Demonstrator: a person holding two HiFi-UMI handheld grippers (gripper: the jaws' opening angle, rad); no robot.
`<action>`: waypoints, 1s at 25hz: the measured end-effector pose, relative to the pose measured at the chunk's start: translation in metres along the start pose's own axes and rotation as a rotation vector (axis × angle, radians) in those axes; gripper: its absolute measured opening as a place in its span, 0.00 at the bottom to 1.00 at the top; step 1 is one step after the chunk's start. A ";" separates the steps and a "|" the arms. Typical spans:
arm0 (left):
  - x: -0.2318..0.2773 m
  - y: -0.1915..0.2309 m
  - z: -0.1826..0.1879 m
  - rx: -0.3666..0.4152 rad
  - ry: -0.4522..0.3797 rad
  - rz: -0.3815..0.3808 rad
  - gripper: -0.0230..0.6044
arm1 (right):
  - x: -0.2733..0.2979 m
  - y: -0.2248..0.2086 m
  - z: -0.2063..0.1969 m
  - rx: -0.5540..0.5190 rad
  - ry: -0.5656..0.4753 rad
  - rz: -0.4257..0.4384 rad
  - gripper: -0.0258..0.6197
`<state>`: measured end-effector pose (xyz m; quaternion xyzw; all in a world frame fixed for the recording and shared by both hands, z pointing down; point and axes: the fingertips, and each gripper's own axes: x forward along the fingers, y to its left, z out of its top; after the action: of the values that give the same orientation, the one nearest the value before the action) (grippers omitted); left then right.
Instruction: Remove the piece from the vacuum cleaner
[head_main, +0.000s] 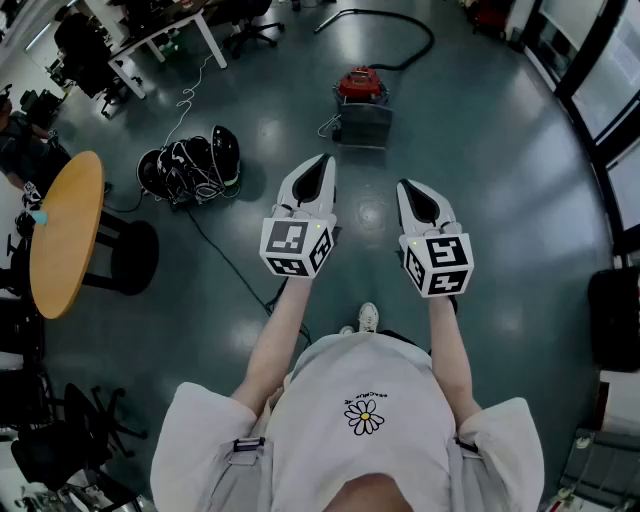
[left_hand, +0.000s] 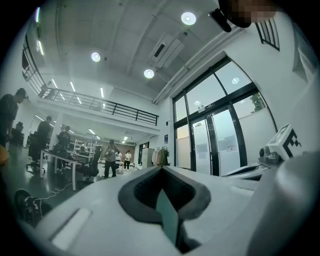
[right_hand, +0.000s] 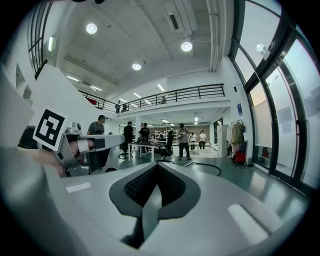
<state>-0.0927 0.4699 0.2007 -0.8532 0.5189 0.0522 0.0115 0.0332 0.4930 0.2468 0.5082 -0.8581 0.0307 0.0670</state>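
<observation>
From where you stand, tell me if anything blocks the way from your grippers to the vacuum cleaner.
Nothing visible does. Only bare floor lies between the left gripper, the right gripper and the red vacuum cleaner ahead. The black bundle of gear sits off to the left; the hose runs behind the cleaner.

Your head view looks steeply down at the glossy dark-grey floor (head_main: 480, 150); both gripper views sit close behind their jaws, facing level, sharing the black-railed balcony (left_hand: 100, 106).

The glossy dark floor (head_main: 480, 150) carried a red vacuum cleaner (head_main: 361, 85) far centre, its black hose (head_main: 431, 42) curving beyond, and a cable-wrapped black bundle (head_main: 190, 165) far left.
</observation>
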 end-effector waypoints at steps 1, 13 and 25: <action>0.001 0.000 -0.001 0.001 0.001 0.000 0.04 | 0.001 0.002 0.000 -0.007 0.002 0.008 0.08; 0.022 -0.002 -0.022 -0.006 0.036 -0.014 0.04 | 0.013 -0.012 -0.010 -0.016 0.021 0.007 0.08; 0.046 0.011 -0.050 -0.028 0.083 0.001 0.04 | 0.035 -0.048 -0.024 0.048 0.020 0.004 0.08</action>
<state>-0.0779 0.4201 0.2465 -0.8543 0.5187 0.0237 -0.0219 0.0607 0.4426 0.2745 0.5076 -0.8574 0.0565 0.0633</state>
